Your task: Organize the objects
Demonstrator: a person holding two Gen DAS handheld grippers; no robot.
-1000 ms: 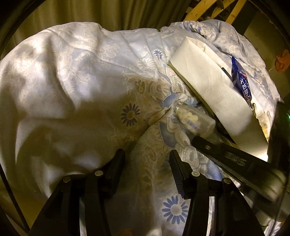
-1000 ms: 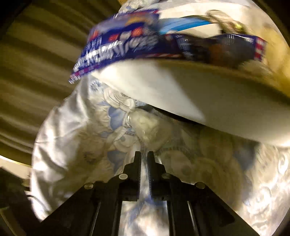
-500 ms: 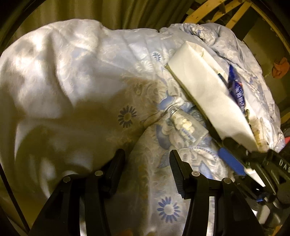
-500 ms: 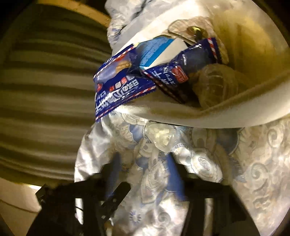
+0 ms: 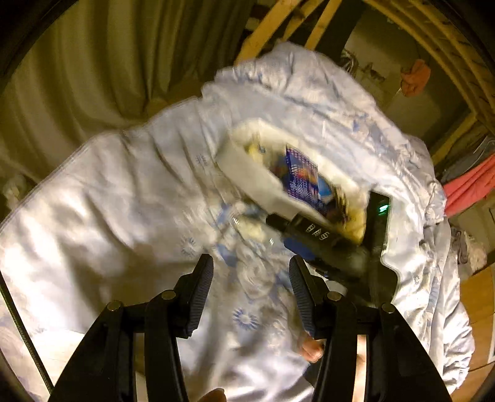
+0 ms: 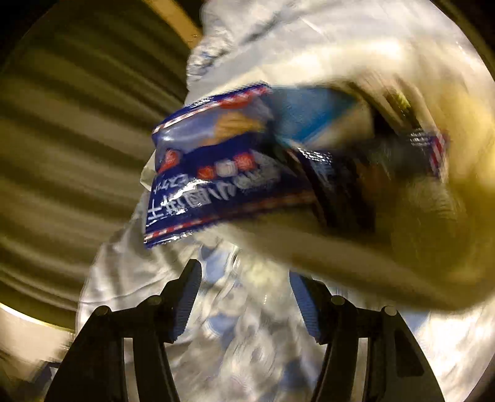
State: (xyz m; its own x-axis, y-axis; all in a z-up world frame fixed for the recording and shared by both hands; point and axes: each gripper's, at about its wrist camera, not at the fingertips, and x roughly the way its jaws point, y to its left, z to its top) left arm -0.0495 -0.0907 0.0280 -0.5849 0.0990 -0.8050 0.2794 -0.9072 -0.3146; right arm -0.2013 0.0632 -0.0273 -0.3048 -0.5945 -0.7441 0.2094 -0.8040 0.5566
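A small clear bottle (image 5: 251, 228) with white pills lies on its side on the flowered duvet (image 5: 123, 216), against the white fabric basket (image 5: 247, 173). The basket holds a blue snack packet (image 5: 301, 173) and other packets. My right gripper (image 5: 278, 232) is open right at the bottle's near end. In the right wrist view the blurred bottle (image 6: 256, 273) sits just ahead of the open right gripper (image 6: 246, 298), under the basket wall (image 6: 340, 256) and the blue snack packet (image 6: 210, 185). My left gripper (image 5: 252, 293) hangs open and empty above the duvet, short of the bottle.
A blue box (image 6: 309, 114) and a round clear container (image 6: 427, 216) lie inside the basket. Green curtains (image 5: 92, 77) hang behind the bed, wooden slats (image 5: 294, 24) stand at the back. A person's hand (image 5: 312, 349) shows below the left gripper.
My right gripper has gone from shut to open and closed in on the bottle. The left gripper has drawn back and up, so more of the bed and basket shows.
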